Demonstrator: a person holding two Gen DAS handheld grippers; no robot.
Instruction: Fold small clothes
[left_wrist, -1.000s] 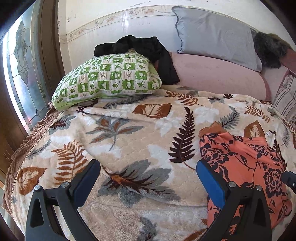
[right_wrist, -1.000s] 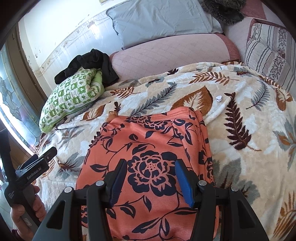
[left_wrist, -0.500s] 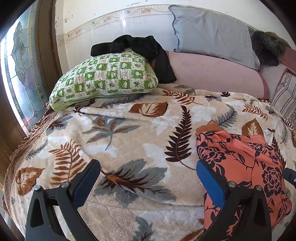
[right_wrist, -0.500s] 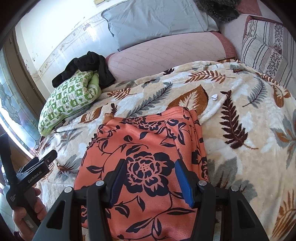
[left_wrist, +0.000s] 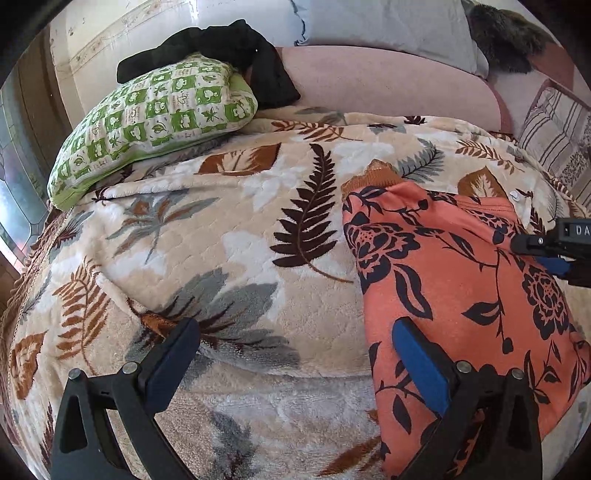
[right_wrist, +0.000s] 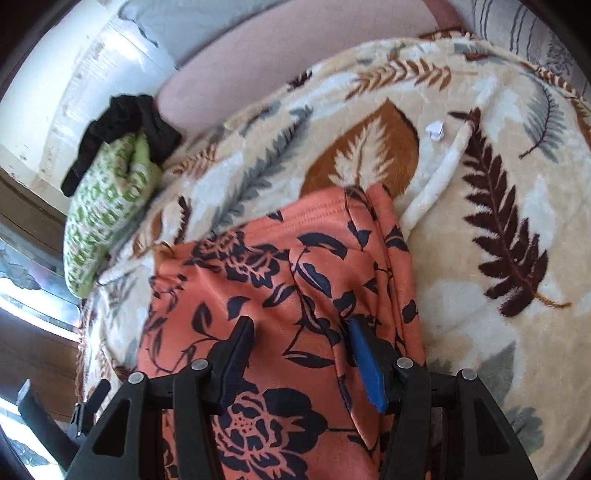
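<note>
An orange garment with a dark flower print (left_wrist: 454, 280) (right_wrist: 280, 280) lies flat on the leaf-patterned blanket (left_wrist: 236, 236) (right_wrist: 480, 206). My left gripper (left_wrist: 295, 343) stands wide open low over the blanket, its right finger over the garment's left edge and nothing between the pads. My right gripper (right_wrist: 299, 343) hangs half open just above the middle of the garment, with cloth showing below the gap and no fold pinched. The right gripper's tip (left_wrist: 554, 251) also shows at the right edge of the left wrist view.
A green checked pillow (left_wrist: 155, 122) with a black garment (left_wrist: 229, 48) on it lies at the back left. A pink bolster (left_wrist: 388, 85), a grey pillow (left_wrist: 388, 29) and a striped cushion (left_wrist: 557, 136) line the back. A small white scrap (right_wrist: 435, 131) lies on the blanket.
Both grippers have dropped closer to the bed. The right one has slid forward over the orange garment and rolled. Neither gripper's jaws have changed width.
</note>
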